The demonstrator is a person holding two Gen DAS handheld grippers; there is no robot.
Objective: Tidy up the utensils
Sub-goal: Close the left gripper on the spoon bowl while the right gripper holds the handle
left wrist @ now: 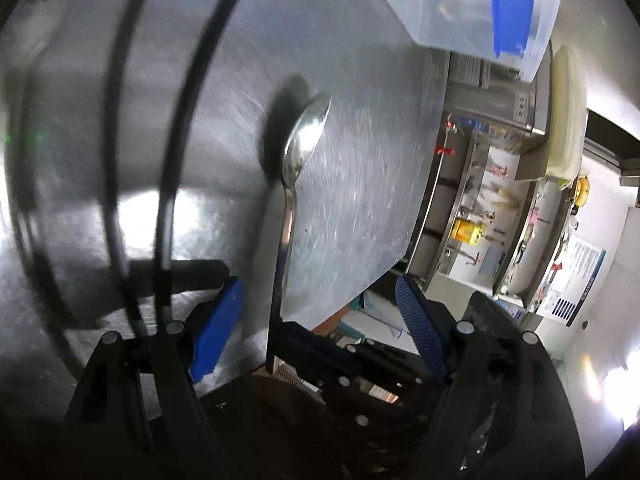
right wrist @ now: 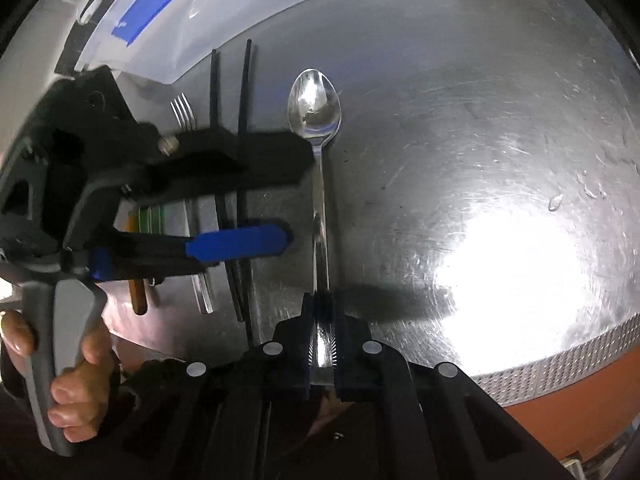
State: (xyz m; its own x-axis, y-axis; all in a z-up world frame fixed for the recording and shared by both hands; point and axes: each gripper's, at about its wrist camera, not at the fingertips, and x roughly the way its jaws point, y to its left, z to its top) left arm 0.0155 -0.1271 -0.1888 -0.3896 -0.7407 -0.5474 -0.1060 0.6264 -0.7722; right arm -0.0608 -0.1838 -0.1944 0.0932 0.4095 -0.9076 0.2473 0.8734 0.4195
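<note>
A steel spoon (right wrist: 316,104) lies along the metal table (right wrist: 480,120), bowl away from me. My right gripper (right wrist: 322,308) is shut on the end of its handle. In the left wrist view the spoon (left wrist: 306,144) runs up between the blue pads of my left gripper (left wrist: 318,286), which is open and touches nothing. From the right wrist view, the left gripper (right wrist: 298,194) comes in from the left, its fingertips just short of the spoon's neck and handle. Two black chopsticks (right wrist: 244,100) and a fork (right wrist: 184,110) lie left of the spoon.
A clear plastic container (right wrist: 180,20) with blue tape stands beyond the utensils; it is the container (left wrist: 460,8) at the top right. A person's hand (right wrist: 80,368) holds the left gripper's handle. The table edge (right wrist: 560,368) curves at lower right. Shelves (left wrist: 480,208) lie past the table.
</note>
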